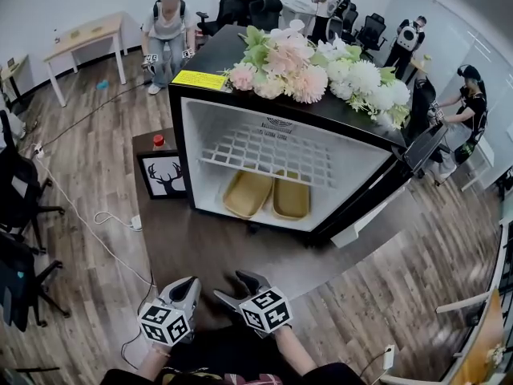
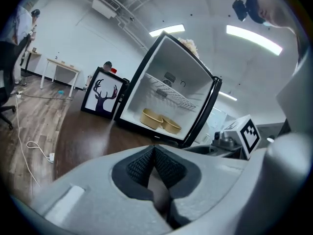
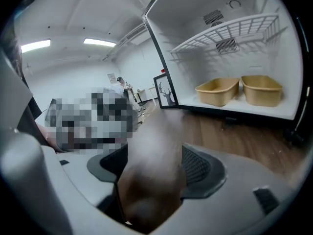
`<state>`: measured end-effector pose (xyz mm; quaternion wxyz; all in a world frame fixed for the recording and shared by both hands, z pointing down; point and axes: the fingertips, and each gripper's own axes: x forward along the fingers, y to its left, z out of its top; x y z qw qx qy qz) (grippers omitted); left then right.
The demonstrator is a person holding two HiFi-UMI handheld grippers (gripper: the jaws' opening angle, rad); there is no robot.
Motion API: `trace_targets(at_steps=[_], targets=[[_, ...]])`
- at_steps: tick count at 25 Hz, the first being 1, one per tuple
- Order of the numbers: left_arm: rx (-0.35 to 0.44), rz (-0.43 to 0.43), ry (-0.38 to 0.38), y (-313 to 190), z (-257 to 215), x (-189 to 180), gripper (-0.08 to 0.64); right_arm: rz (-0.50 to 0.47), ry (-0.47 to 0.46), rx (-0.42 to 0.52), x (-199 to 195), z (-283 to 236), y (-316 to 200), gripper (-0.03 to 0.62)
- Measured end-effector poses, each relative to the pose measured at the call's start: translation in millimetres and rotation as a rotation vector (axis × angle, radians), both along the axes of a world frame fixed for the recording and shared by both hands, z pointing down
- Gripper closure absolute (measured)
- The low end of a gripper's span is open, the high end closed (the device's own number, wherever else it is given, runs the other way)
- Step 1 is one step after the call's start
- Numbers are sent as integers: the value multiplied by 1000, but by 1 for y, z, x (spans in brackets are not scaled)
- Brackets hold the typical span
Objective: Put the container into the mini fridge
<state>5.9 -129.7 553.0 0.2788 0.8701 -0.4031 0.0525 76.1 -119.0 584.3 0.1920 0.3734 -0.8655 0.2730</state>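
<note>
The mini fridge (image 1: 210,123) stands open on a dark wooden surface, its door (image 1: 365,219) swung out to the right. Two tan containers lie side by side on its floor, one to the left (image 1: 247,192) and one to the right (image 1: 291,200), under a white wire shelf (image 1: 268,152). The left gripper view shows them too (image 2: 152,118), (image 2: 171,125), as does the right gripper view (image 3: 217,91), (image 3: 261,88). My left gripper (image 1: 191,283) (image 2: 154,148) is shut and empty, well short of the fridge. Beside it my right gripper (image 1: 234,287) (image 3: 156,165) is open and holds nothing.
Pink and white flowers (image 1: 313,66) lie on top of the fridge. A framed deer picture (image 1: 164,176) and a red-capped bottle (image 1: 159,141) stand at its left. A white cable (image 1: 112,219) runs over the floor. Office chairs (image 1: 20,207) stand at left; people stand behind.
</note>
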Motion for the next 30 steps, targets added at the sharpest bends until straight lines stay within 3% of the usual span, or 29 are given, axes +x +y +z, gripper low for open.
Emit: trace_targets(at_steps=[4, 8, 13, 17, 25, 30], targets=[[-4, 34, 98, 3, -11, 13, 552, -8, -4, -49, 0, 15, 14, 264], [0, 57, 83, 4, -12, 21, 552, 103, -35, -53, 14, 20, 11, 397], [-11, 36, 64, 2, -9, 19, 552, 191, -11, -36, 31, 21, 6, 476], [-15, 29, 49, 2, -7, 19, 552, 288, -26, -21, 44, 19, 1, 583], [-14, 53, 30, 5, -5, 23, 552, 415, -12, 24, 58, 17, -2, 584], [-7, 58, 24, 5, -6, 24, 552, 426, 2, 13, 61, 20, -2, 586]])
